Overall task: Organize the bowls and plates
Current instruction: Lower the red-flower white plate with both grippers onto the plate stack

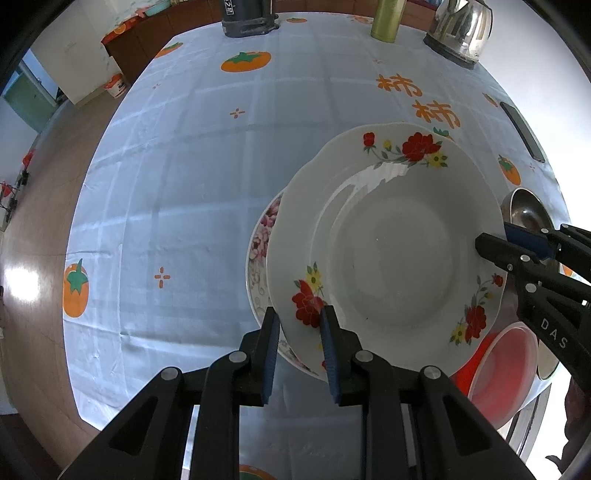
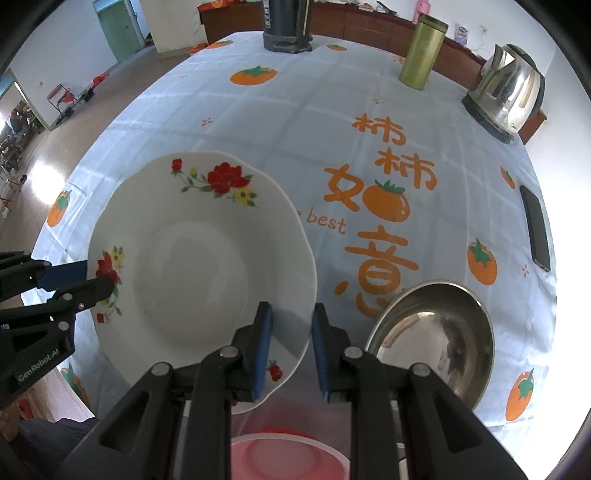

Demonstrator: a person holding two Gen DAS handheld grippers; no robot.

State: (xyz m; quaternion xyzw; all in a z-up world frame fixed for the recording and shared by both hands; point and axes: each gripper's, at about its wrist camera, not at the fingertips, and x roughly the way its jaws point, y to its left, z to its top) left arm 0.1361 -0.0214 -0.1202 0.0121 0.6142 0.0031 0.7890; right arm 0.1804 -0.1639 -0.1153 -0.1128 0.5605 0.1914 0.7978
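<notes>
Home dining room, tablecloth (image 2: pixel 295 122), kettle (image 2: pixel 508 94), cabinets (image 2: pixel 369 26)

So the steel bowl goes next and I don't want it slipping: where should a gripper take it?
Probably by the rim. The steel bowl sits upright and open on the tablecloth, with a thin wall, so one finger can go inside and one outside. The near-left rim looks best for the right gripper, which is right beside it. Beware the red bowl close below.
</notes>
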